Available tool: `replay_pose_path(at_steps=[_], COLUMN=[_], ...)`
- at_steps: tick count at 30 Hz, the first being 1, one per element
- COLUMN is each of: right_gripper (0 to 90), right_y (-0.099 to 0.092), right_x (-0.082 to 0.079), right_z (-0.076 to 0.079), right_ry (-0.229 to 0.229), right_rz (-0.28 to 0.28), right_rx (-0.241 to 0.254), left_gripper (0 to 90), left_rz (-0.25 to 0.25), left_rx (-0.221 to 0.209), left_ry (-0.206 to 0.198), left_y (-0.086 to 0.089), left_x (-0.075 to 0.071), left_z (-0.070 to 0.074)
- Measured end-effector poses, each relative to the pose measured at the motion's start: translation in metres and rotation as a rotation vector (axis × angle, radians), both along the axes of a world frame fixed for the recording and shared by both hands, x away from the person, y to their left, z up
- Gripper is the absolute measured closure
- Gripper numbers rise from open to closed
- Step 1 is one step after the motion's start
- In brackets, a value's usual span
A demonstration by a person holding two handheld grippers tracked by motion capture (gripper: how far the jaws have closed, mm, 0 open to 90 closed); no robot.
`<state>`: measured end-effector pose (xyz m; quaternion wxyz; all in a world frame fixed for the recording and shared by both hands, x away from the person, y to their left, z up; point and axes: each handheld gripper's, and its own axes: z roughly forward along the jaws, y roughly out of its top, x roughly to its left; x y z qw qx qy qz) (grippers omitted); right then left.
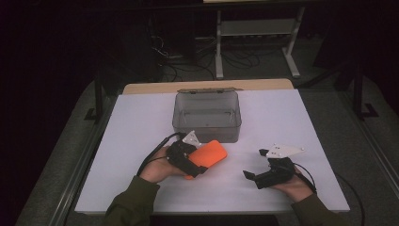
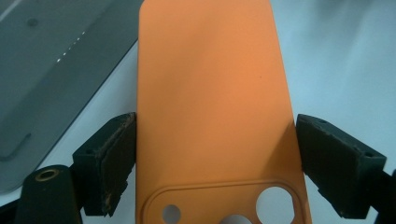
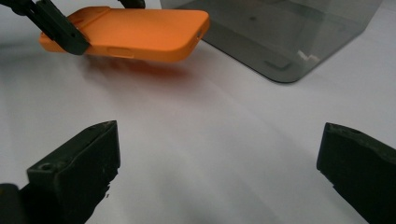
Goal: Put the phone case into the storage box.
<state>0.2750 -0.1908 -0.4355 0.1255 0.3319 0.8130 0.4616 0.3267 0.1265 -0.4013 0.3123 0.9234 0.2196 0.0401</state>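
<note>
Both grippers are working over the white table (image 1: 141, 122), the largest thing in the scene, which is carrying a smoky grey plastic box (image 1: 207, 123) standing open near its far middle. The left gripper (image 1: 194, 162) is clenching an orange phone case (image 1: 207, 157) by its long edges, the jaws pressing on either side just above the camera cut-outs, as the left gripper view is showing. The case is hanging a little above the table, just in front of the box's near wall and not yet over its rim; the right gripper view is showing a soft orange reflection on the table beneath it. The right gripper (image 1: 251, 177) is resting low at the right of the table, its jaws standing wide apart with nothing between them.

Judging from this, the pick-up is looking done and the case is looking to be on its way to the box; carrying it over the rim and letting go inside are looking to be what is left. The box is looking empty.

No brand, label or writing is readable on the case, the box or the grippers.
</note>
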Motion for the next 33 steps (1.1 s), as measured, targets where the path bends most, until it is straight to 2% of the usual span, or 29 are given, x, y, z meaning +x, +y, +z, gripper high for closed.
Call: replay_pose_path(at_steps=[12,16,33], right_gripper=[0.0,0.0,0.0], right_y=[0.001,0.001,0.008], right_x=[0.000,0.000,0.008], right_z=[-0.001,-0.001,0.000], right_ry=[0.002,0.003,-0.011], right_rz=[-0.002,-0.003,0.009], right_rx=[-0.007,-0.008,-0.011], left_gripper=[15.0,15.0,15.0], left_rz=[-0.038,-0.054,-0.075], left_rx=[-0.007,0.004,0.012], left_ry=[0.018,0.027,0.030], left_y=[0.006,0.006,0.008], left_x=[0.010,0.013,0.017], left_z=[0.016,0.022,0.023])
